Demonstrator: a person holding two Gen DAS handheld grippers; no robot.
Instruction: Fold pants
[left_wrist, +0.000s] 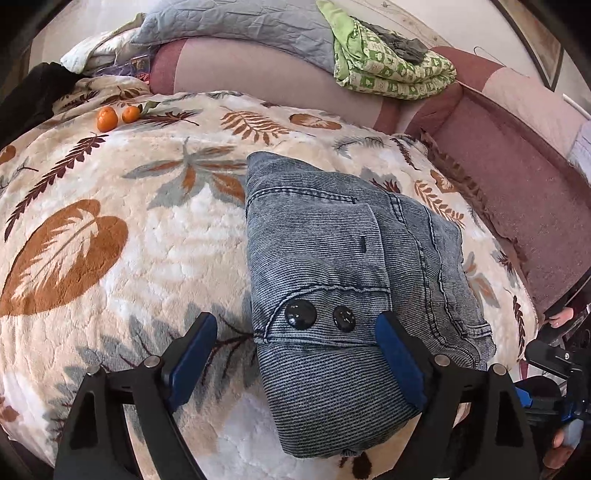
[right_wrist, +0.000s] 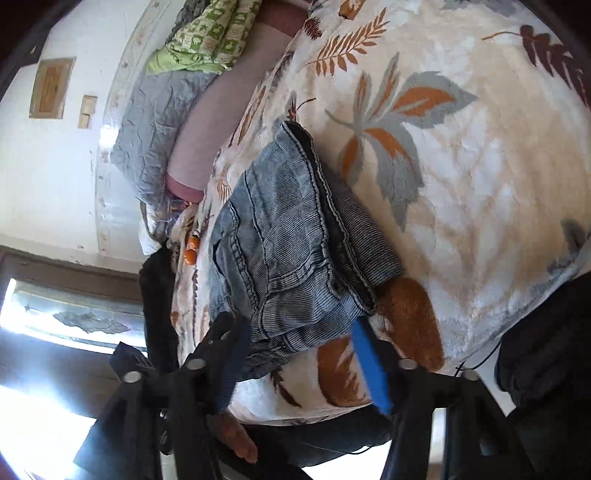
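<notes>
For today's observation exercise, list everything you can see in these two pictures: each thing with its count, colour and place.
pants: one, blue-grey, folded on the blanket
buttons: two, black, on the pants' near flap
blanket: one, cream with brown and grey leaves, covering the bed
oranges: two, orange, far left on the blanket
quilt: one, green patterned, folded on the backrest
pillow: one, grey, along the backrest
backrest: one, pink, behind the blanket
left hand-held gripper: black with blue pads, open, astride the pants' near end
right hand-held gripper: black with blue pads, open, beside the pants
</notes>
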